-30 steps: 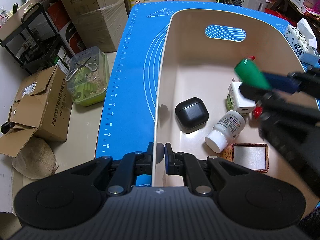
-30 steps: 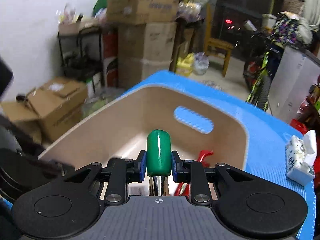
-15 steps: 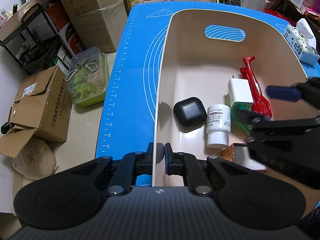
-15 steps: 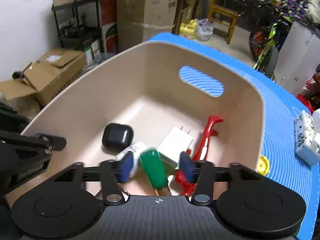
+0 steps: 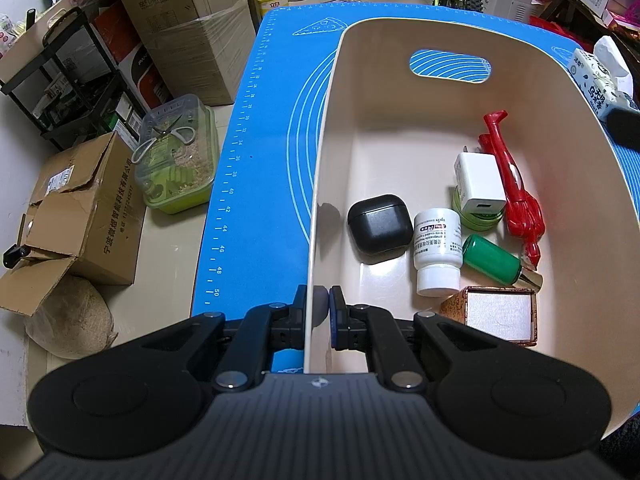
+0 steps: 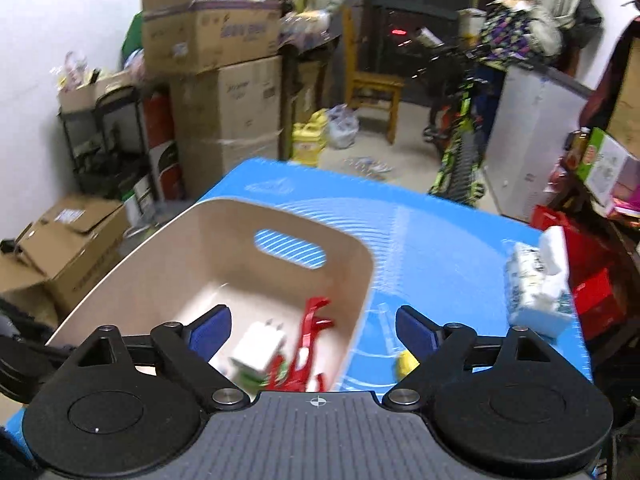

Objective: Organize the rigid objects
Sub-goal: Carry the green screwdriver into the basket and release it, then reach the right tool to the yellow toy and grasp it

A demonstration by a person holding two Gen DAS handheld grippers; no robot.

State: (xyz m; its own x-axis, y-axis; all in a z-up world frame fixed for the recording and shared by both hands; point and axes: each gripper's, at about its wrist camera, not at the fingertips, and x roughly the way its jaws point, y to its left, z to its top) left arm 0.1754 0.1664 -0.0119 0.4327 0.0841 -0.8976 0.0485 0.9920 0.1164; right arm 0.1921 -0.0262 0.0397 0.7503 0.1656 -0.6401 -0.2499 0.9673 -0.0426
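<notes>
My left gripper (image 5: 319,307) pinches the bin (image 5: 320,184) wall, while my right gripper (image 6: 314,330), jaws just opened wide, holds nothing above it.

So the bin (image 5: 400,60) sits on the mat (image 5: 272,120), with the left gripper (image 5: 318,312) clamped on its near left wall. Inside, along the near end, the earbud case (image 5: 380,224) is furthest left, the pill bottle (image 5: 436,252) just right of it, then the capped cylinder (image 5: 492,260) lying on its side. The charger (image 5: 478,184) rests on a tin (image 5: 476,218) behind the bottle, the clip (image 5: 516,192) runs along the right wall, and a small box (image 5: 500,312) sits nearest, in front of the cylinder. A tissue pack (image 6: 536,284) lies on the mat right of the bin. The right gripper (image 6: 312,332) hangs over the bin's right rim, nothing in it.
</notes>
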